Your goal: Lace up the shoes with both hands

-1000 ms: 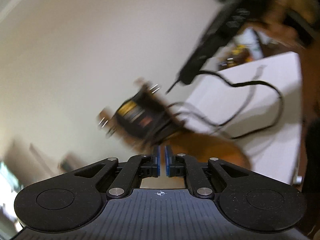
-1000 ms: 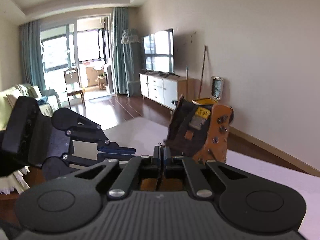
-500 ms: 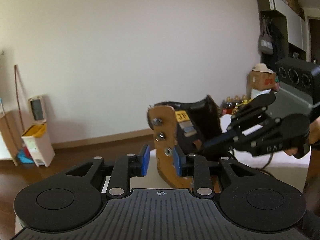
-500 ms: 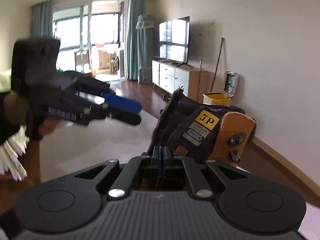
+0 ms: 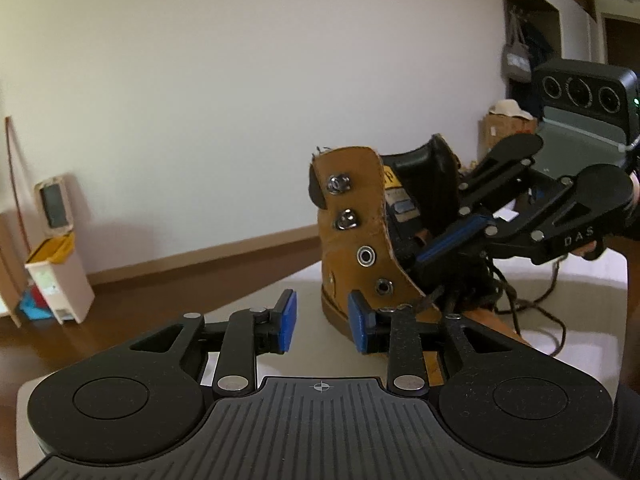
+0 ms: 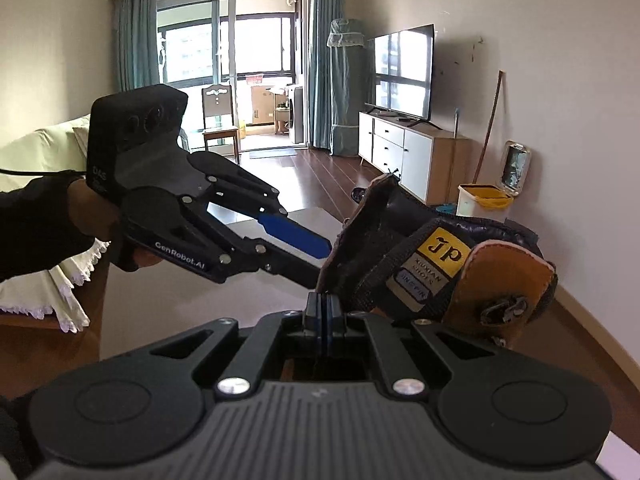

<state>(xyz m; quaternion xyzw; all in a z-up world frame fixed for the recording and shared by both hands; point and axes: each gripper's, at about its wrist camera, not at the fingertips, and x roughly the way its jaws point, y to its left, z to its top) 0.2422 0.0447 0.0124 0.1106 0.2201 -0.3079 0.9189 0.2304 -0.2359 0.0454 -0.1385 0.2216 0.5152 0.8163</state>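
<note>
A tan lace-up boot with metal eyelets and a black tongue stands on a pale table. My left gripper sits low in front of its heel side. Its jaws are opening and nothing is between the blue pads. My right gripper reaches in from the right, shut, with its tip at the boot's tongue. Loose black lace hangs below it; I cannot tell if any is pinched. In the right wrist view the right gripper is shut just under the boot, and the left gripper comes in from the left to the near flap.
A white bin with a yellow lid stands on the wood floor by the wall. A dark cable trails over the table at the right. Farther off are a TV cabinet, a chair and a covered sofa.
The left gripper swung round from a tilted, blurred view to face the boot squarely, and its jaws spread apart. The right gripper moved closer to the boot's tongue and stayed shut.
</note>
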